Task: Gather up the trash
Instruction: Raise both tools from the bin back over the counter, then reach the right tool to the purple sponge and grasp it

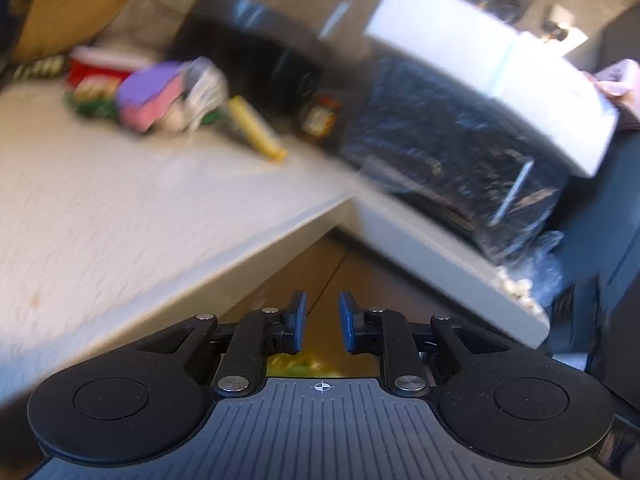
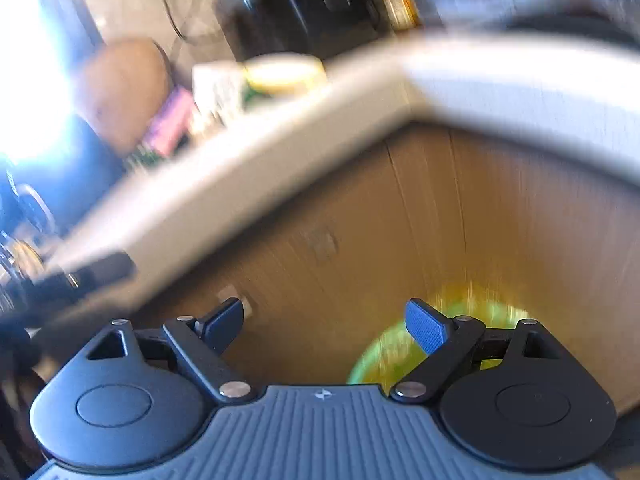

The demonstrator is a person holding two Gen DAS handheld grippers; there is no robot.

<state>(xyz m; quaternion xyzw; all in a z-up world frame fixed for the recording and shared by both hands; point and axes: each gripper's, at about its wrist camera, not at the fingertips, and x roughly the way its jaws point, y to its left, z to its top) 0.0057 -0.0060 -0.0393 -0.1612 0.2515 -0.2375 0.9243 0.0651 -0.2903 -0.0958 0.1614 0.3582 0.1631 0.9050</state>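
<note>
Nothing is reading clearly: print on the red packet (image 1: 94,76) at upper left is blurring out.

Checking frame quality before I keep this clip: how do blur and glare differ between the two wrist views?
Left wrist view: motion smear over the trash pile and black bag, left gripper sharp. Right wrist view: heavier smear, blown-out glare at the left edge, right gripper crisp.

Rough pale desk, shiny black plastic

The desk (image 1: 120,200) top looks matt and rough-textured; the black bag (image 1: 452,152) is glossy, crinkled plastic; the cabinet front (image 2: 400,220) below looks like smooth brown wood.
</note>
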